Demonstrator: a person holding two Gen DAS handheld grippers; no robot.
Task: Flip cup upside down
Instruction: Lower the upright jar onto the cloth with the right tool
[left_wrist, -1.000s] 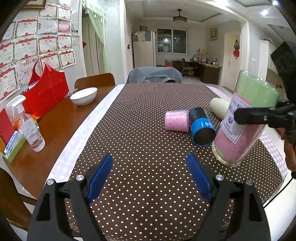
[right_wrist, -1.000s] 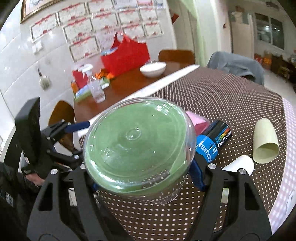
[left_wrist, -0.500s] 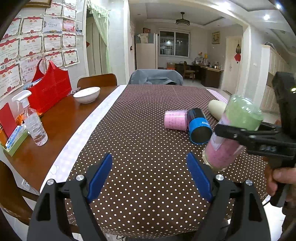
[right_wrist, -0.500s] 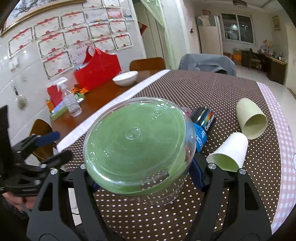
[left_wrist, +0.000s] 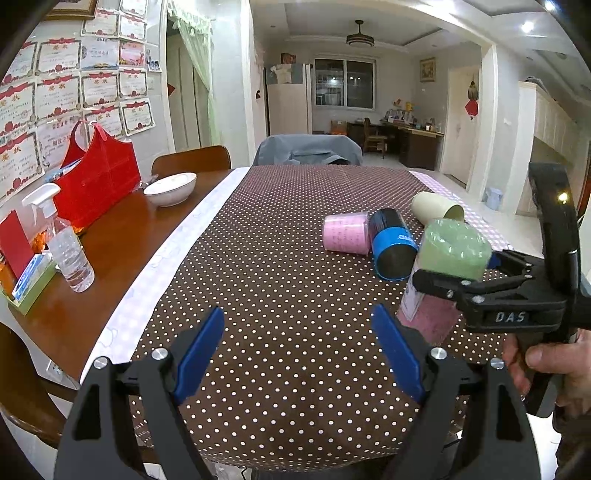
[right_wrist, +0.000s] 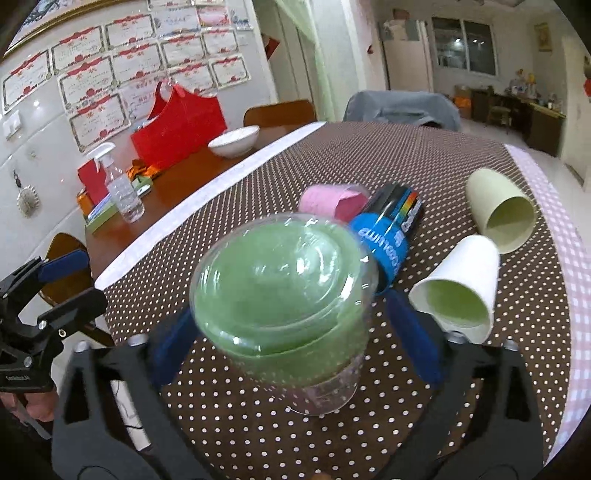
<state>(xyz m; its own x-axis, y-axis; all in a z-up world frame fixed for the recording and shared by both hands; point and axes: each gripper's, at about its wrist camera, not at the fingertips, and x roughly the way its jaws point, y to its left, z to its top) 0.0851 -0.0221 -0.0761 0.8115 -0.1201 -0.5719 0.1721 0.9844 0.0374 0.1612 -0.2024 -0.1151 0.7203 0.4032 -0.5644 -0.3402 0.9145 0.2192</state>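
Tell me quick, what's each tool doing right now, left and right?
Left tool: open, holding nothing.
Right tool: around the clear cup standing on the tablecloth; blurred, grip cannot be told.

Black left tool (left_wrist: 297, 349) and right tool (right_wrist: 290, 334) (blue pads, silver screws).
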